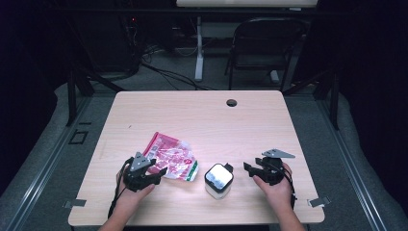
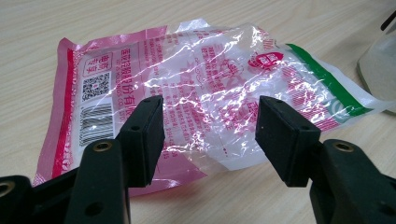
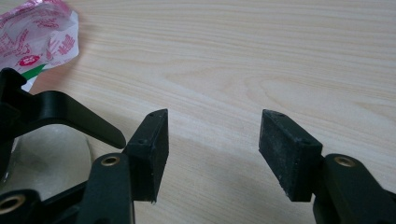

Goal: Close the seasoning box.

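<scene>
1. Two printed marks stand out on the plastic packet (image 2: 201, 93): a QR code and a barcode on its pink-edged end, beside red Chinese writing too small to read, with a round red logo nearer the green-striped end.
2. Crinkled, glossy and mostly clear, the packet lies flat on the counter (image 1: 202, 115), pink along one edge and green along the other; I cannot tell whether anything is inside.
3. Seen from the high view, the packet (image 1: 171, 161) sits at about 8 o'clock on the pale wood-grain counter, with the left gripper (image 1: 161, 173) at its near edge.
4. Left fingers (image 2: 144, 135) are released, spread wide and just short of the packet's near edge, gripping nothing.
5. Just beside the packet, at 6 o'clock on the counter, stands a squarish pale container (image 1: 219, 180) with a shiny top and a black clasp; its contents are hidden.
6. Right gripper (image 1: 249, 169), at 5 o'clock, is released too, its fingers (image 3: 289, 149) spread over bare wood, near the container and apart from it.
</scene>
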A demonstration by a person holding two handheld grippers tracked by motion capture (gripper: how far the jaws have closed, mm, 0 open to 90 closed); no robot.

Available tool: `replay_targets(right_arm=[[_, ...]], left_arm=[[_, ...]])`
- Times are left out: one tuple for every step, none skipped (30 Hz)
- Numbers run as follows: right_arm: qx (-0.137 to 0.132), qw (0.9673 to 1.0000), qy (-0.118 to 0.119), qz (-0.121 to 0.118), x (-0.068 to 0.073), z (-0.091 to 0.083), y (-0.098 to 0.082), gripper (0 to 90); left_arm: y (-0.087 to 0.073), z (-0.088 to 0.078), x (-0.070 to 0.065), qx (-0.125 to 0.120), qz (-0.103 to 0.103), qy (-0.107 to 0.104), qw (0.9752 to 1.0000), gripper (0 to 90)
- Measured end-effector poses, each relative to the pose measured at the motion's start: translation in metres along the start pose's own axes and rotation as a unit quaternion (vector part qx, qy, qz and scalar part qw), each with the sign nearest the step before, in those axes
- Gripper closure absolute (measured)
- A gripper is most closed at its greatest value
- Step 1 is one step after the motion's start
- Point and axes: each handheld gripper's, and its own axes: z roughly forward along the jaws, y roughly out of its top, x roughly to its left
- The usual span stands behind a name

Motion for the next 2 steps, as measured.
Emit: replay_targets(right_arm=[[0.0, 1.0, 0.0, 0.0, 0.0, -0.0001, 0.0, 42.7], [-0.001, 1.0, 0.0, 0.001, 0.0, 0.0, 0.0, 42.7]], left_arm=[[0.0, 0.0, 0.0002, 0.0, -0.001, 0.0, 1.0, 42.4], [0.0, 0.0, 0.0002, 0.0, -0.001, 0.0, 1.0, 42.3]])
